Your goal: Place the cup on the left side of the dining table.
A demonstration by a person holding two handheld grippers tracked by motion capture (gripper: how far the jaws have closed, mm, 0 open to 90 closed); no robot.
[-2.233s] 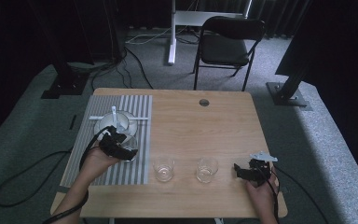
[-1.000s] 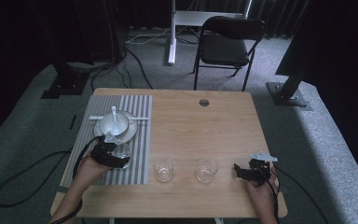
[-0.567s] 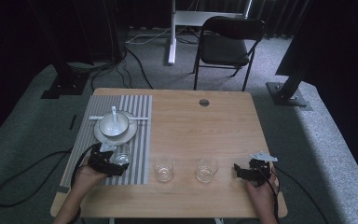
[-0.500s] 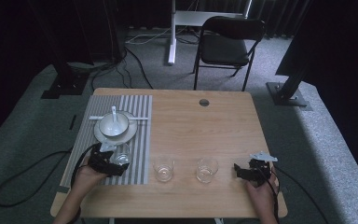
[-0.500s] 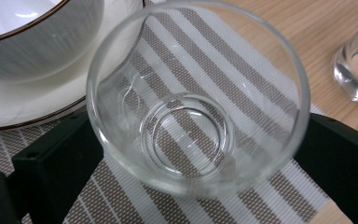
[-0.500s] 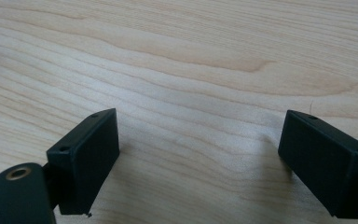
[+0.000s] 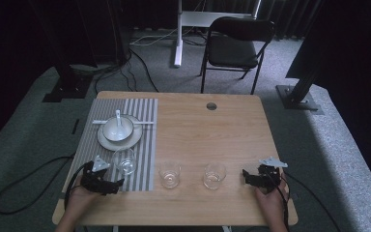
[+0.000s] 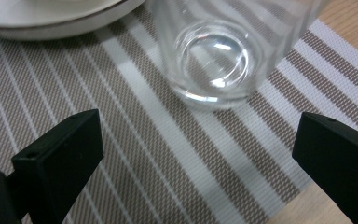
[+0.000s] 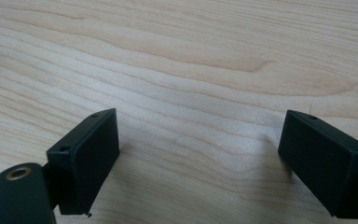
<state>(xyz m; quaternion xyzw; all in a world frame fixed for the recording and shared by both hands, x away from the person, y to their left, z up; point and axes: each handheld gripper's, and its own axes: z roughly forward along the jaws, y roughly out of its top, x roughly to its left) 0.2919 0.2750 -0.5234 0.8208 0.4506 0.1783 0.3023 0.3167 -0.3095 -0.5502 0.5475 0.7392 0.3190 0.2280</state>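
Note:
A clear empty glass (image 7: 124, 161) stands upright on the striped placemat (image 7: 142, 113), just in front of the plate. My left gripper (image 7: 119, 183) rests low at the mat's near edge, a little short of that glass. In the left gripper view the glass (image 8: 214, 56) stands ahead of the left gripper (image 8: 196, 158). Its jaws have just been opening and stand wide apart with only mat between them. My right gripper (image 7: 245, 175) lies on the bare table at the right, open, with nothing in the right gripper (image 9: 200, 154) but wood.
A white bowl (image 7: 117, 129) with a spoon sits on a plate (image 7: 107, 142) at the back of the mat. Two more clear glasses (image 7: 169, 174) (image 7: 214, 175) stand on the wooden table (image 7: 212, 130) between my hands. A folding chair (image 7: 236, 43) is beyond the far edge.
My left hand has drawn back from the plate towards the near edge and sunk. The glass now stands free on the mat in front of it. The right hand has kept still.

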